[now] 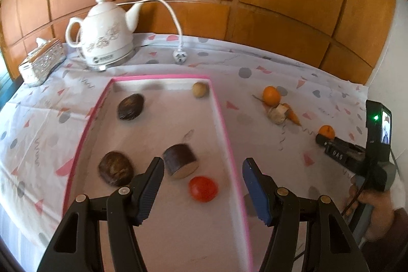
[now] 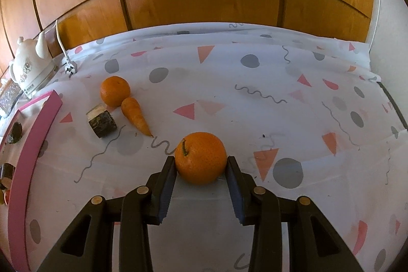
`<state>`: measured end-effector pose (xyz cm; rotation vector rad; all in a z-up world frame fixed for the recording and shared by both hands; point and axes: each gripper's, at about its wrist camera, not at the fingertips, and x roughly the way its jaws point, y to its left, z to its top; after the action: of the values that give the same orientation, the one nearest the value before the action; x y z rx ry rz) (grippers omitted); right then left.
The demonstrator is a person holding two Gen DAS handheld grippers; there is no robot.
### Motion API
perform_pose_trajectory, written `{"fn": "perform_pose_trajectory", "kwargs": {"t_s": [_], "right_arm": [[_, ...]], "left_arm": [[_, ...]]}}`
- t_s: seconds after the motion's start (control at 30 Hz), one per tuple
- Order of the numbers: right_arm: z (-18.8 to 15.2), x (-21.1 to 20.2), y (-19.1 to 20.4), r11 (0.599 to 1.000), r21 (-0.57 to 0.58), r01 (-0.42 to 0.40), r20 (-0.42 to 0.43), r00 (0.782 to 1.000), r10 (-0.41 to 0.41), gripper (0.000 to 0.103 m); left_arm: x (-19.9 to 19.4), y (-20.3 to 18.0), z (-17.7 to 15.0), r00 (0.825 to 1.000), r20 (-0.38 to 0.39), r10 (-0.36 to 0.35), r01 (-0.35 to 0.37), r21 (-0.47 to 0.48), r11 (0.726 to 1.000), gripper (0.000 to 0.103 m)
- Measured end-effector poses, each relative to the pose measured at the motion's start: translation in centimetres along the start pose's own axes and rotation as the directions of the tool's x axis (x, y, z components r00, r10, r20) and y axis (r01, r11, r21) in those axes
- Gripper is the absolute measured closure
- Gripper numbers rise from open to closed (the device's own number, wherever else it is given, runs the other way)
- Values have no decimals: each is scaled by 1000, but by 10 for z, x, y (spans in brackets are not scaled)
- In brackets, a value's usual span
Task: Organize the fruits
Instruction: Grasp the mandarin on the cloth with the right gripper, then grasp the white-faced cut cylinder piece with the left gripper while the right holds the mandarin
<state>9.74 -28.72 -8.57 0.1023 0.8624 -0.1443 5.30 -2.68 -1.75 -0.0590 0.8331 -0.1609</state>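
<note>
Orange fruit (image 2: 200, 157): my right gripper (image 2: 201, 165) clamps it
Left gripper (image 1: 202, 170): gaping, empty — over pink tray (image 1: 227, 129)
Left: two oranges outside

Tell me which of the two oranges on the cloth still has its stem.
The orange between the right gripper's fingers has a green stem. The other orange, beside the carrot, shows none.

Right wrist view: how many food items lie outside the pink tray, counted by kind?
Oranges: 2
Carrot: 1
Dark cut chunk: 1
Total: 4
</note>
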Motion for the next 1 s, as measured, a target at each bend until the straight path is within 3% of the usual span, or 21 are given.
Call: {"fn": "perform_pose_trajectory", "kwargs": {"t_s": [0.27, 1.0], "right_arm": [[5, 2, 6, 1000, -24, 11, -7, 1000, -11, 63], [21, 15, 24, 998, -58, 2, -3, 1000, -2, 64]], "left_arm": [[28, -41, 21, 999, -14, -46, 46, 41, 998, 39], [112, -106, 52, 995, -75, -67, 76, 123, 989, 38]]}}
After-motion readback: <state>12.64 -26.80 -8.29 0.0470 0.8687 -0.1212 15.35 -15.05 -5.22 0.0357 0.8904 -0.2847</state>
